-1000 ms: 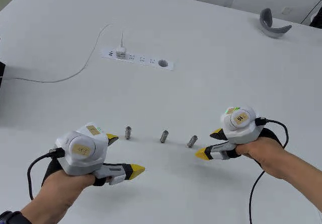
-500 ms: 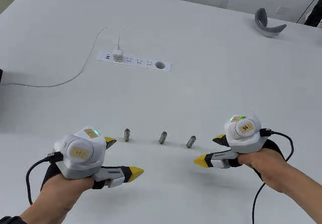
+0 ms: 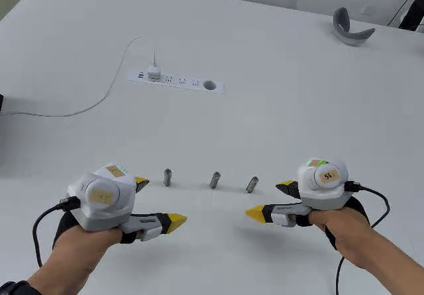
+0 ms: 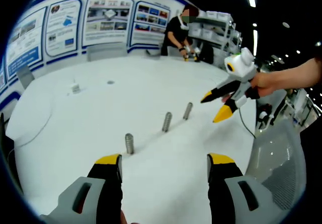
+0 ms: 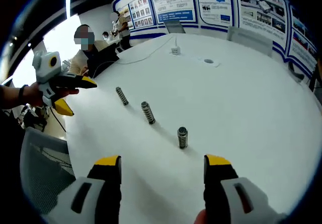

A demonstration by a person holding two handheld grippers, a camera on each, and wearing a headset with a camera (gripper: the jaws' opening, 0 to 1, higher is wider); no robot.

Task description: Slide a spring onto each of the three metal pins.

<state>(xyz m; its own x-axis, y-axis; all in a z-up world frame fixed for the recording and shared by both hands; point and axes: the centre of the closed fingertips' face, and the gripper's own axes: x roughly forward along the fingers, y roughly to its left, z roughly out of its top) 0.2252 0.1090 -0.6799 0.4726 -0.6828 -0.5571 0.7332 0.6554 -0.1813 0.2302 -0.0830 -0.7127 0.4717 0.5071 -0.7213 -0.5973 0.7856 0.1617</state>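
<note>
Three short metal pins stand in a row on the white table, each with a coiled spring on it: left spring (image 3: 167,177), middle spring (image 3: 215,179), right spring (image 3: 252,184). The right one leans a little. My left gripper (image 3: 159,202) is open just in front of the left spring, apart from it. Open too, my right gripper (image 3: 270,199) sits beside and in front of the right spring. In the left gripper view, the open left gripper (image 4: 164,159) faces the nearest spring (image 4: 130,143). The right gripper view has the open right gripper (image 5: 162,160) short of the nearest spring (image 5: 182,137).
A white power strip (image 3: 175,81) with a plugged-in adapter and cable lies farther back on the table. A grey curved object (image 3: 351,30) rests at the far right. A grey mesh chair (image 4: 271,148) stands by the table edge. People are in the background.
The right gripper has drawn back a little toward the person, away from the right spring. The left gripper has barely moved. Both stay open.
</note>
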